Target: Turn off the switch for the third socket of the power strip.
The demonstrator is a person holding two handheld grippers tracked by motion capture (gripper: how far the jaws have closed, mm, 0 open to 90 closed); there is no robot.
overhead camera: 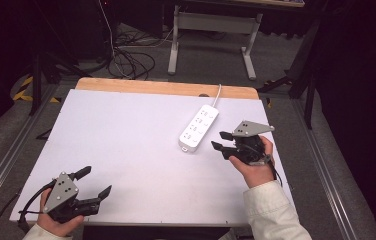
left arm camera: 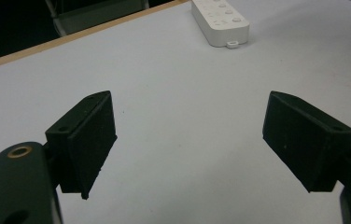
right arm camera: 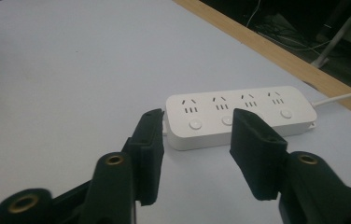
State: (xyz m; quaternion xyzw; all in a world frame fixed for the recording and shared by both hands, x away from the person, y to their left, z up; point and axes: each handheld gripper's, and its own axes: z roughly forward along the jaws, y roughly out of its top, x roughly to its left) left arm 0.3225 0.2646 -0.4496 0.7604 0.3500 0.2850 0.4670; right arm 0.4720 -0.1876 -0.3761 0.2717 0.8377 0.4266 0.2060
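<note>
White, rigid, smooth-plastic four-socket power strip (right arm camera: 241,116): light but slippery, best pinched across its narrow sides by my right gripper (right arm camera: 194,154), released like my empty left gripper (left arm camera: 190,140).

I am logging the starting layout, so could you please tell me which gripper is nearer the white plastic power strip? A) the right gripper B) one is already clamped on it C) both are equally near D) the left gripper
A: in the high view the right gripper, fingers apart, sits just beside the white plastic power strip, while the left gripper is far off at the table's near corner.
</note>
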